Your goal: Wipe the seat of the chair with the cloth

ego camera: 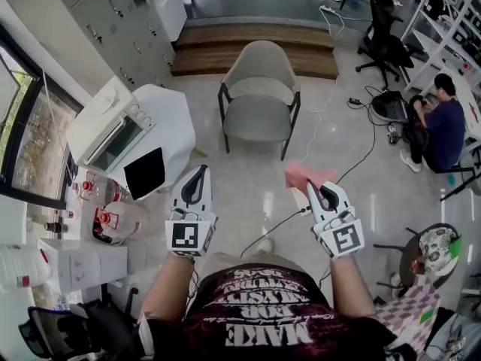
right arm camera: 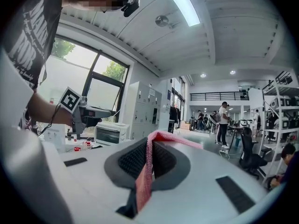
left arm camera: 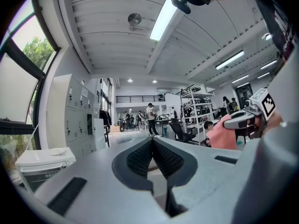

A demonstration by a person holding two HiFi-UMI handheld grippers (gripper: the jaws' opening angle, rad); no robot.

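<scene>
The right gripper is clamped on the pink cloth, which is pinched between its jaws and flops over their tips; the left gripper has its jaws pressed together on nothing; both are held up side by side, well apart from the grey chair, which stands on the floor just before a wooden step, its seat facing the grippers.

An open-plan lab office. Grey lockers line the far left; shelving racks and a black office chair stand far right.
</scene>
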